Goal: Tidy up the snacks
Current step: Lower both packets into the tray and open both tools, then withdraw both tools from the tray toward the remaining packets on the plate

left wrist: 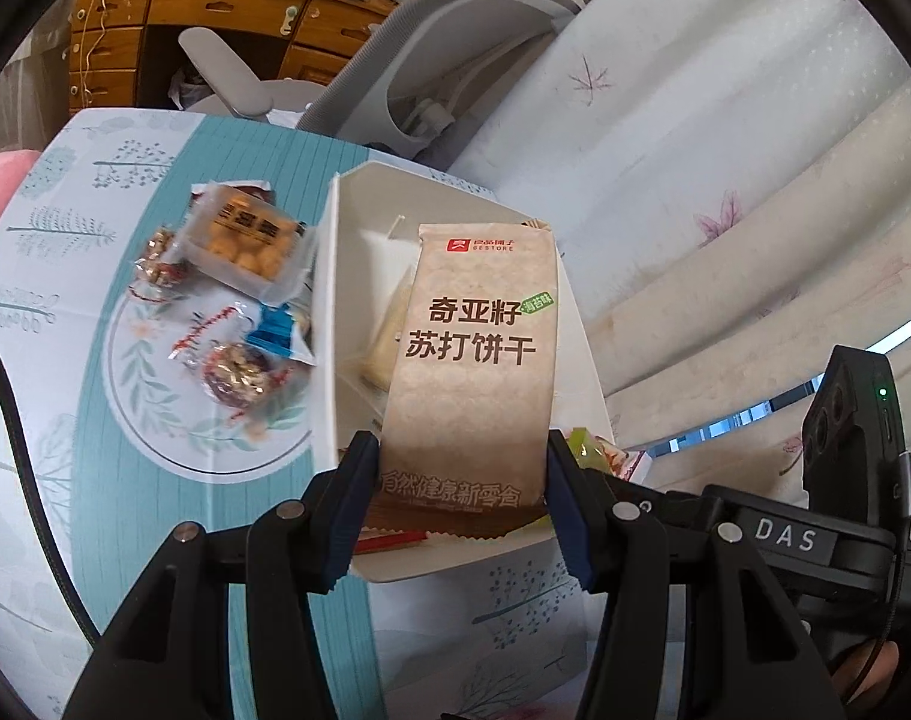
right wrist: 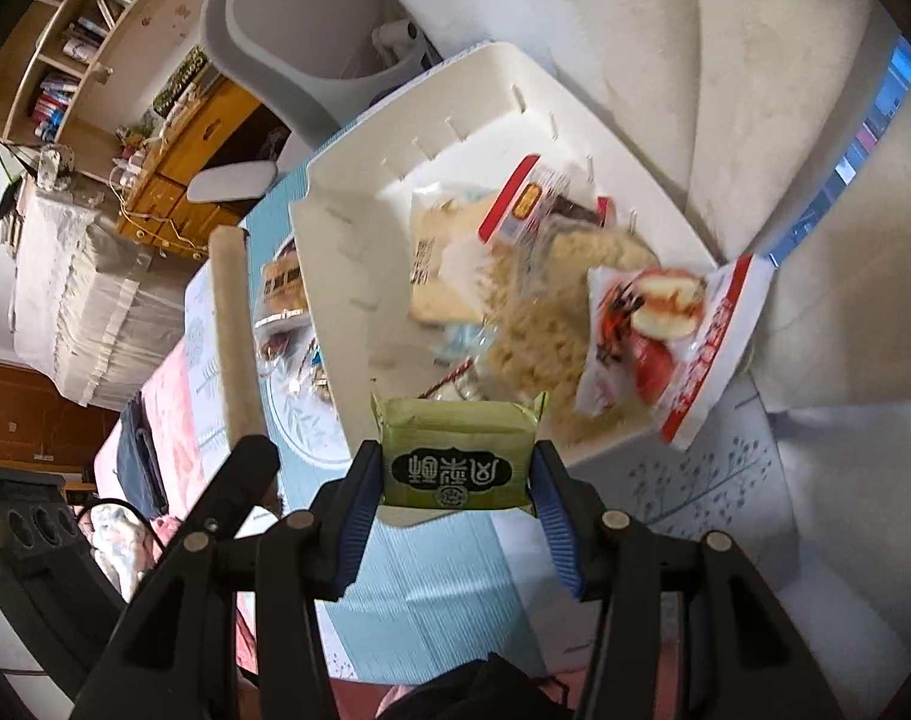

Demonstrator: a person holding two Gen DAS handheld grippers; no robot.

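My left gripper (left wrist: 461,468) is shut on a tall beige soda cracker packet (left wrist: 476,360), held upright over the white storage box (left wrist: 347,210). My right gripper (right wrist: 458,471) is shut on a small green snack packet (right wrist: 458,450), held at the near edge of the same white box (right wrist: 335,228). The box holds a red-and-white apple snack bag (right wrist: 677,330), noodle-like snacks (right wrist: 533,336) and other packets. The cracker packet shows edge-on in the right wrist view (right wrist: 233,324). Loose snacks lie left of the box: a clear cookie pack (left wrist: 245,240) and wrapped nut candies (left wrist: 239,378).
The table has a teal patterned cloth (left wrist: 125,360). A grey office chair (left wrist: 407,72) stands behind the box, a wooden desk (left wrist: 155,18) farther back. White flowered curtains (left wrist: 725,150) hang on the right. The right gripper's body (left wrist: 845,450) shows at the right.
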